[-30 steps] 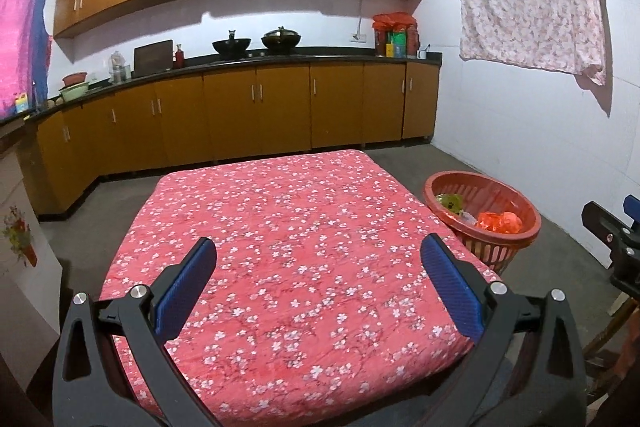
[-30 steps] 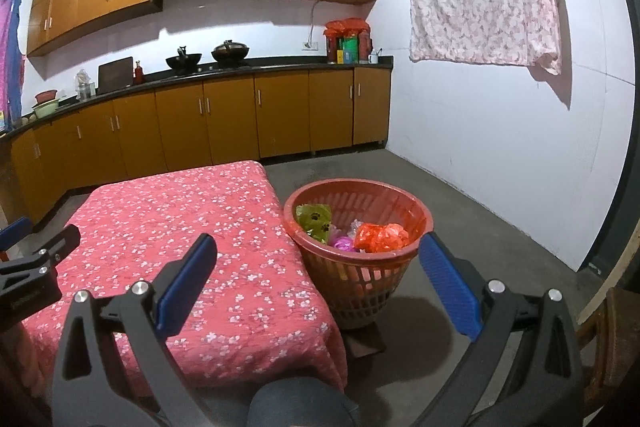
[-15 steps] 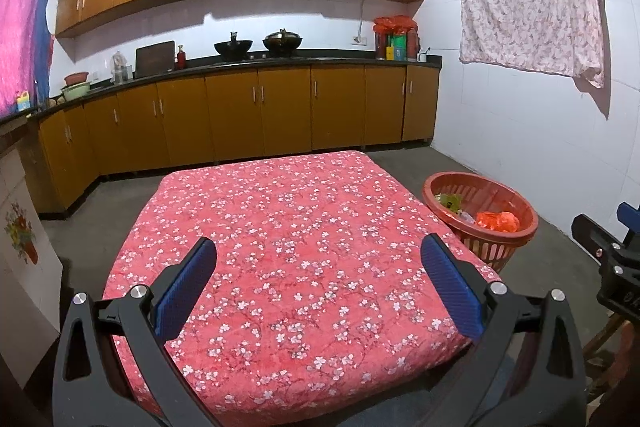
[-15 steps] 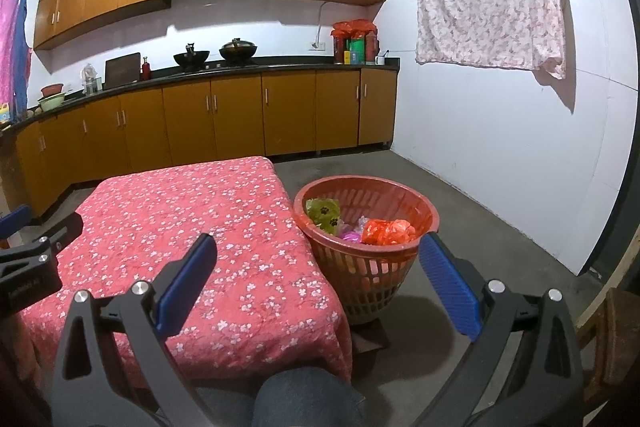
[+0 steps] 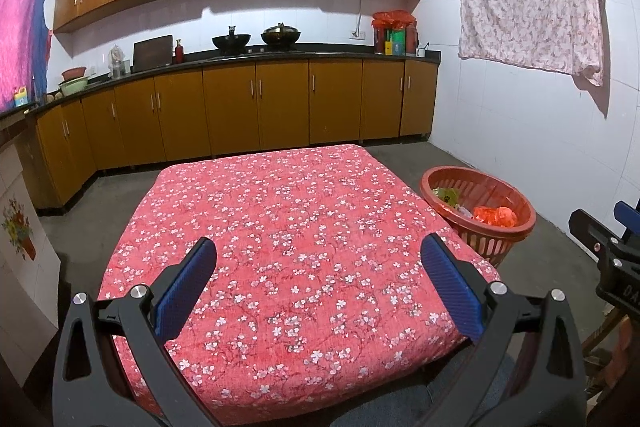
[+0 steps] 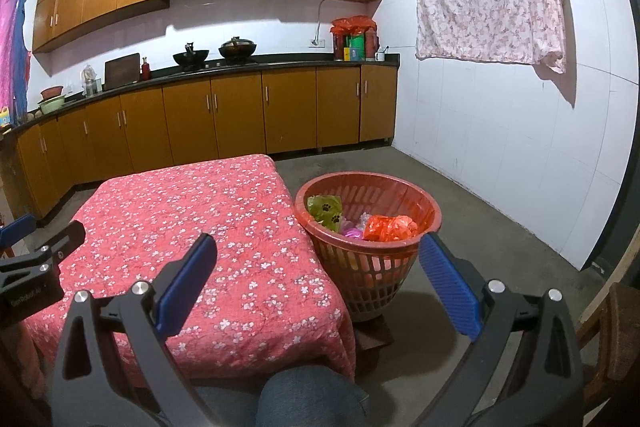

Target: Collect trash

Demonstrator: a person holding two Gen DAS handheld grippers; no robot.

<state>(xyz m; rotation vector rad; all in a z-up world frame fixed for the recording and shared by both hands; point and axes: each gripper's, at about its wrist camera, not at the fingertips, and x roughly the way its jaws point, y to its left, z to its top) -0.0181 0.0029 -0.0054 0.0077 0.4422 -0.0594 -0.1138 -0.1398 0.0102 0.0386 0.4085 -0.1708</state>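
The task looks nearly finished: the table shows no trash, the basket beside its right edge holds wrappers. The left gripper and the right gripper are both wide open and empty.

**Little Legible Lettering**

On the left gripper, seen at the near left edge of the right wrist view, pale lettering reads roughly "GenRobot.AI"; on the right gripper, at the near right edge of the left wrist view, only "DA" shows; far counter packages are too small to read.
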